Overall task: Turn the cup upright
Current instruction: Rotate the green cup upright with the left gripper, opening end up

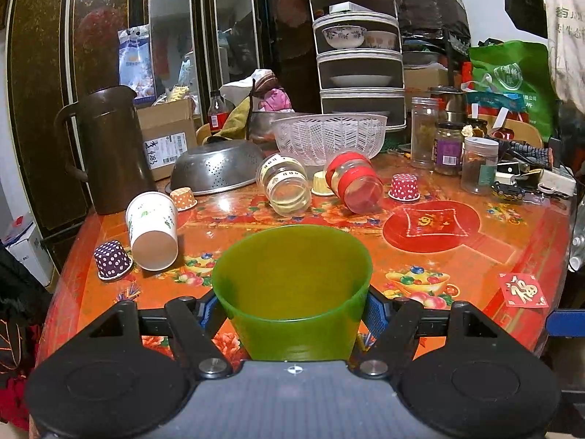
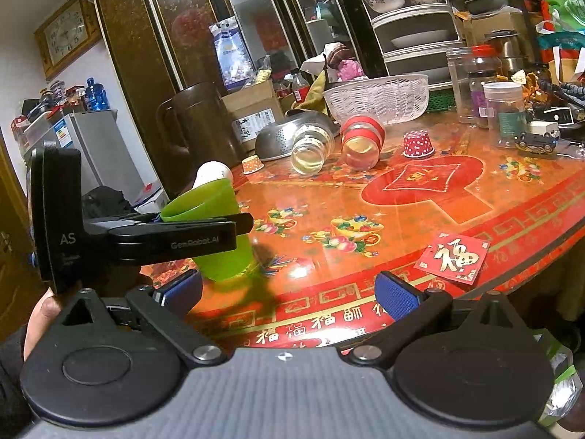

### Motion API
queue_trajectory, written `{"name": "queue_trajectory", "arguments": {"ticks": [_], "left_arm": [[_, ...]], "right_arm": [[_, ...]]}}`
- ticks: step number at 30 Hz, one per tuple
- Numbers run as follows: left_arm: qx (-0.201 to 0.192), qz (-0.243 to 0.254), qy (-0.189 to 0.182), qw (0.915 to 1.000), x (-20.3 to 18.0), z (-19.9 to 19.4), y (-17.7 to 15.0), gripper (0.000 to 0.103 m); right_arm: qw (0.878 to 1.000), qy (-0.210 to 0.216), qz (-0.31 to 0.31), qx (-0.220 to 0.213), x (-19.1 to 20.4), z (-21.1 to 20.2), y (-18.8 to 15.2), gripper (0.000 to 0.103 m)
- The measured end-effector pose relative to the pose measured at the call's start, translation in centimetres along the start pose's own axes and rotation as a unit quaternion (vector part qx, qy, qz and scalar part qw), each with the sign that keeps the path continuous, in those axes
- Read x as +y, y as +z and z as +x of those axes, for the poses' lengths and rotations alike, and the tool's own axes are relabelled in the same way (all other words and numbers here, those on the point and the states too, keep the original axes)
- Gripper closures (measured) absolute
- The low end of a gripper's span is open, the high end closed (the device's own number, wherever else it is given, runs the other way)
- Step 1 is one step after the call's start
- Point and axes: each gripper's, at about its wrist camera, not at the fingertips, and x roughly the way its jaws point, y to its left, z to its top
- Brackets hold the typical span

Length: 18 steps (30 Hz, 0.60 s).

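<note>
A green plastic cup (image 1: 292, 289) stands mouth up between the fingers of my left gripper (image 1: 292, 311), which is shut on its sides. In the right wrist view the same green cup (image 2: 215, 230) is held upright, its base at or just above the table near the left edge, with the left gripper (image 2: 175, 236) clamped around it. My right gripper (image 2: 289, 292) is open and empty over the table's front edge, to the right of the cup.
A white paper cup (image 1: 153, 232), a clear jar (image 1: 287, 186) and a red-banded jar (image 1: 353, 183) lie on their sides. Small dotted cups (image 1: 111, 259) (image 1: 404, 187) sit upside down. A brown jug (image 1: 109, 150), metal colander (image 1: 215, 168), white basket (image 1: 329, 135) and jars (image 1: 479, 164) stand behind.
</note>
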Motion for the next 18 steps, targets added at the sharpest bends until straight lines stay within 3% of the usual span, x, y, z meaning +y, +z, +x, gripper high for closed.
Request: {"name": "queue_trajectory", "arguments": {"ticks": [10, 18], "left_arm": [[-0.007, 0.018, 0.001, 0.9998, -0.3, 0.0, -0.3, 0.012], [0.004, 0.017, -0.022, 0.9996, 0.7, -0.8, -1.3, 0.012]], "right_arm": [[1.0, 0.003, -0.002, 0.0, 0.3, 0.1, 0.0, 0.001], [1.0, 0.003, -0.005, -0.002, 0.5, 0.2, 0.0, 0.001]]}}
